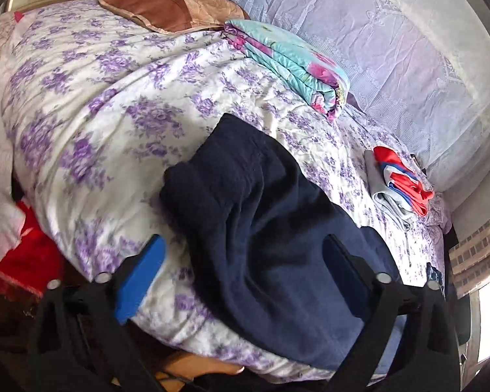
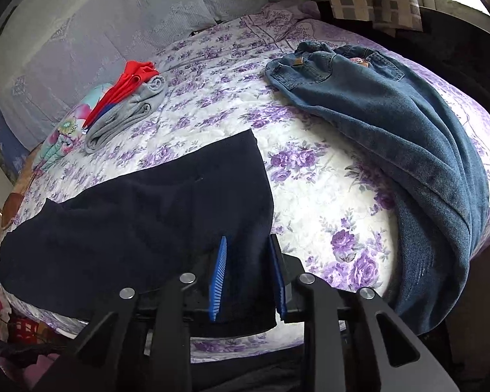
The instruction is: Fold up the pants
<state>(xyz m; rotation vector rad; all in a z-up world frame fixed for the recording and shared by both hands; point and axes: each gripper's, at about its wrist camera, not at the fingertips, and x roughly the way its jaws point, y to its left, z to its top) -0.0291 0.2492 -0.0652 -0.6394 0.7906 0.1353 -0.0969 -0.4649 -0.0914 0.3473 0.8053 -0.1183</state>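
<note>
1. Your right gripper [image 2: 250,281] sits at the lower centre of its view, jaws drawn narrow, with the near right edge of the navy pants [image 2: 140,215] between the blue pads. The cloth fills the gap, but you cannot tell for sure that the pads pinch it.

2. Your left gripper [image 1: 241,281] stands wide at the bottom of its view. The same navy pants [image 1: 264,228] run up between the fingers, but neither pad presses them: the left pad lies over the bedspread, the right one over cloth.

3. From the right gripper the pants stretch away to the left of the frame, long axis running left to right along the near edge of the bed [image 2: 326,196]. In the left view the garment climbs from lower right to the centre and ends in a squared edge.

4. So each hand is at its own end; the right looks nearer to a grip.

5. The blue jeans [image 2: 408,150] lie well apart at the right, and a folded grey and red pile [image 2: 127,111] sits upper left.
</note>
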